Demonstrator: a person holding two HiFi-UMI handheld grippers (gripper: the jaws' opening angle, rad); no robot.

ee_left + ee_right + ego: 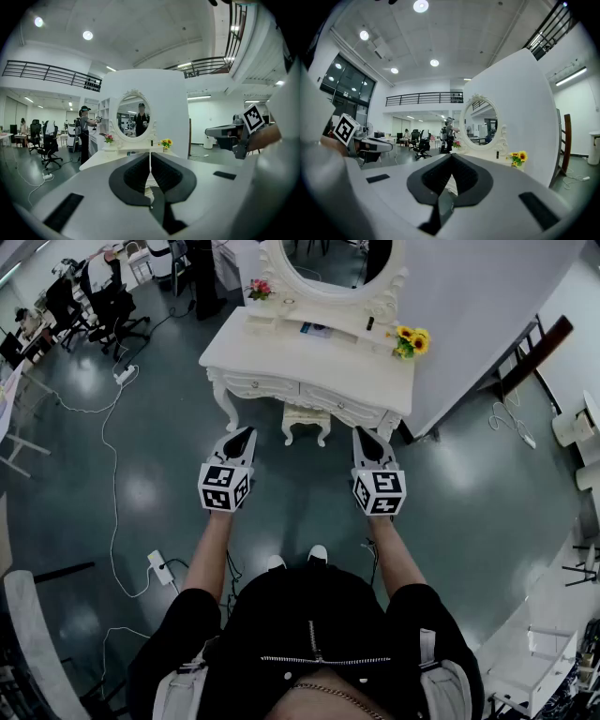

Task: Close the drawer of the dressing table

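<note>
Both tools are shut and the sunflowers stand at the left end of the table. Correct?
No. The sunflowers stand at the right end of the table, as the head view shows. The left tool and right tool are shut.

- Open grey-green floor (159,456) lies to the outer side of the left gripper (245,432) and of the right gripper (362,433).
- Ahead, a white carved bench (319,367) and a small white stool (306,416) stand in the way.

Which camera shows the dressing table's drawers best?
The head view: looking down, it shows the drawer fronts along the front of the dressing table. The two gripper views catch only its tabletop and mirror; the drawers are blocked there.
</note>
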